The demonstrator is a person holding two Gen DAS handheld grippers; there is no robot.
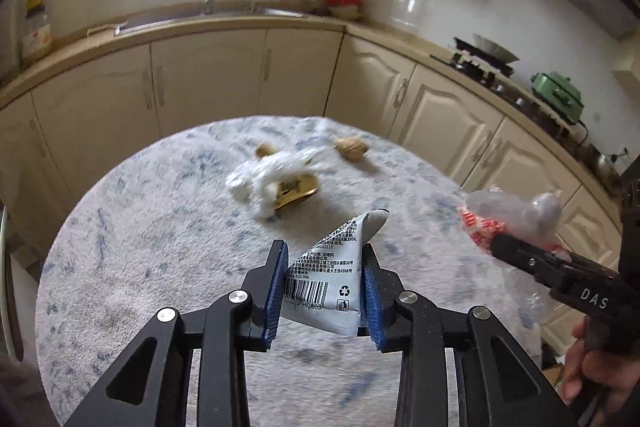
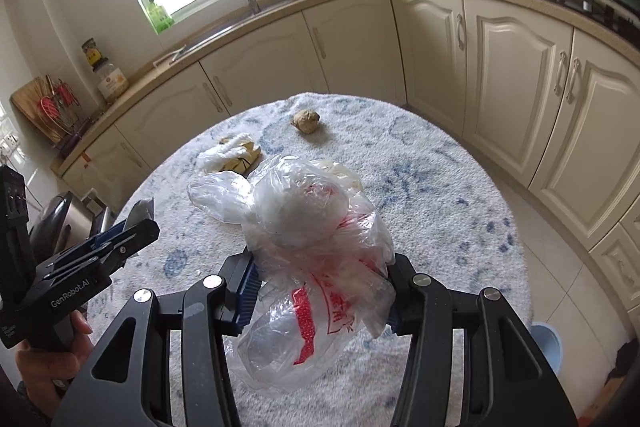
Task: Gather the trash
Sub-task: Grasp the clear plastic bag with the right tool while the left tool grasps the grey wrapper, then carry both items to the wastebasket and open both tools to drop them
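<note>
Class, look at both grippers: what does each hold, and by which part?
Left gripper pinches the grey sachet across its barcode end. Right gripper clamps the clear plastic bag around its bunched middle.

Fluffy cloth table cover (image 2: 440, 195), glossy clear plastic bag (image 2: 312, 227).

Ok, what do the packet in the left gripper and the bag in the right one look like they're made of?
Packet: looks like a thin plastic or foil laminate, smooth and slightly glossy, with a printed barcode and recycling mark; it holds a sharp crease where the left gripper pinches it.
Bag: thin clear plastic film with red print, see-through, crinkled and shiny, bunched between the right gripper's pads.
</note>
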